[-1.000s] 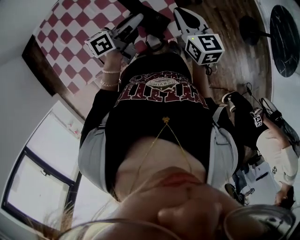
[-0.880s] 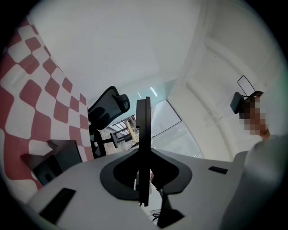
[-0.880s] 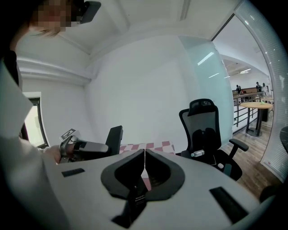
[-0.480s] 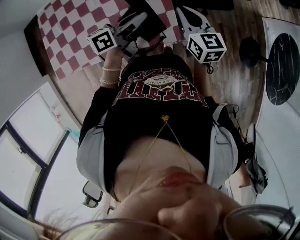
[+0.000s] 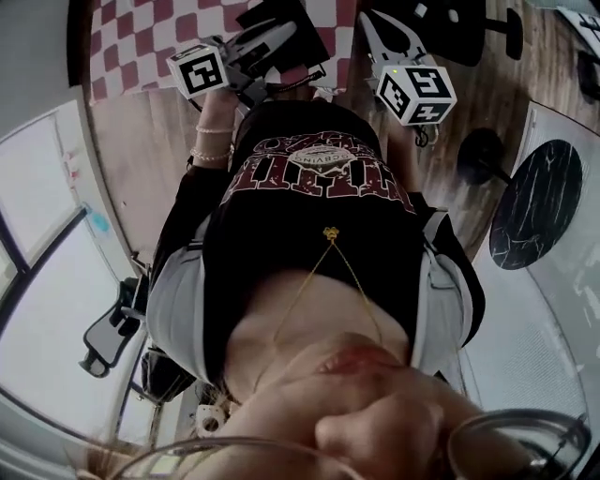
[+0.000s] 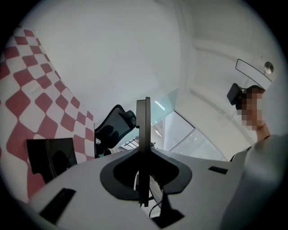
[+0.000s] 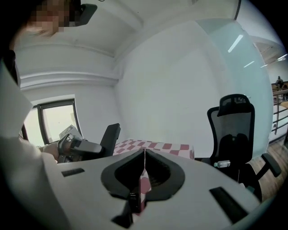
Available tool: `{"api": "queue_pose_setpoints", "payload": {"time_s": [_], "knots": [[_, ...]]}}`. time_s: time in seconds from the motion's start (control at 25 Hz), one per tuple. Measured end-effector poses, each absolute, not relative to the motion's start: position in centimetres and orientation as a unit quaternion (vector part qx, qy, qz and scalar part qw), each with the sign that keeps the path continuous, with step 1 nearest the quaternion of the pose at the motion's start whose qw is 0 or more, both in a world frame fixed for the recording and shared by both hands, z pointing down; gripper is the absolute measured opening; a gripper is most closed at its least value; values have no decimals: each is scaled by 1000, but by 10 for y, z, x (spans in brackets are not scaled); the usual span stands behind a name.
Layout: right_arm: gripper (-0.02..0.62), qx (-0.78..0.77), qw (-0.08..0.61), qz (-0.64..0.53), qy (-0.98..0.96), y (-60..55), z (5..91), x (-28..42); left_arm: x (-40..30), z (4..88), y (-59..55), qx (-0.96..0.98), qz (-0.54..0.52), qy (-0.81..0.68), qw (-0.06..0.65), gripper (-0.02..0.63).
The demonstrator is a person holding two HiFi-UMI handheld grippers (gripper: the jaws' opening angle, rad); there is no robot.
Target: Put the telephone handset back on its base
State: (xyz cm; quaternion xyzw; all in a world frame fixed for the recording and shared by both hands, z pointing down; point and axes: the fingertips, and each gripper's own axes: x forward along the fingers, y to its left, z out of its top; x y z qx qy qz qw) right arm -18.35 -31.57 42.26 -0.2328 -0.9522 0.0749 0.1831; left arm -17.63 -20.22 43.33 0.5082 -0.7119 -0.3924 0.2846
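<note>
Left tool (image 6: 143,108) has its jaws pressed together, empty. Its view shows a dark slab (image 6: 49,157) on the checked counter (image 6: 27,99); phone or not, I cannot tell. Right tool (image 7: 144,155) is likewise closed on nothing. Only its view shows a chair (image 7: 231,130).

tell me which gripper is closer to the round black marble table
Right. The right gripper is on the side toward the round black marble table; the left gripper is opposite, by the checkered tablecloth.
</note>
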Motion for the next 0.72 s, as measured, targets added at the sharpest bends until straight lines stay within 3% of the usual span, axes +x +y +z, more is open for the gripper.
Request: {"api": "queue_pose_setpoints", "payload": {"time_s": [0.72], "knots": [[21,-369,202,78,-904,-278,430,-183,-137,465,-152,374,-418,-785,265,78]]}}
